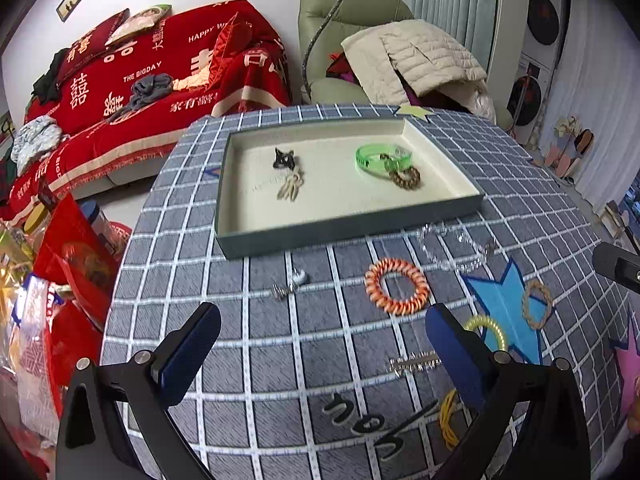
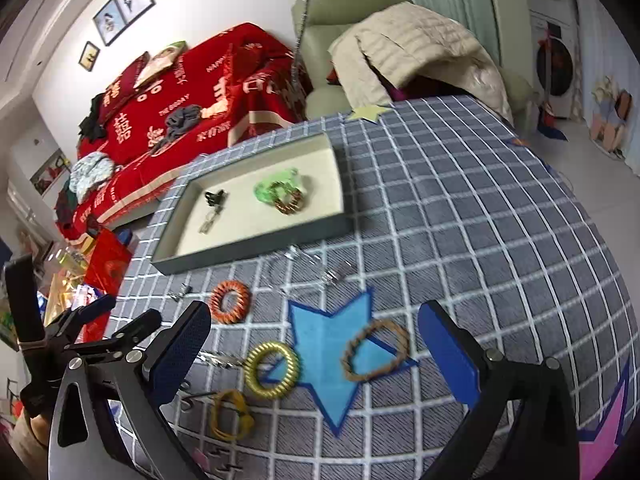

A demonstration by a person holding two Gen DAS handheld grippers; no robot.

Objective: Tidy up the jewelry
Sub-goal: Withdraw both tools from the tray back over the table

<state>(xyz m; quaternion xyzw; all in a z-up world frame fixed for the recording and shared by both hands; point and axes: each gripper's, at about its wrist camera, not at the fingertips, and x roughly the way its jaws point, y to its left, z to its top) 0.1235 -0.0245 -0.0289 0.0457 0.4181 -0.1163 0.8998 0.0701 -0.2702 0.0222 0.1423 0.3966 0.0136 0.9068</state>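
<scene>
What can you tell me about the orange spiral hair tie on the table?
The orange spiral hair tie is a coiled ring, plastic-looking, with orange and paler stripes. It lies flat on the checked tablecloth, just in front of the tray and outside it. Nothing touches it; the left claw is open and short of it.

A table under a grey checked cloth (image 1: 280,344) carries a shallow tray (image 1: 344,226). Just in front of the tray lie an orange coil ring (image 1: 397,286), a clear bracelet (image 1: 452,248) and a small clip (image 1: 288,285) (pearl-tipped); farther off, a yellow coil ring (image 2: 272,369) and a tan braided band (image 2: 374,350).
</scene>
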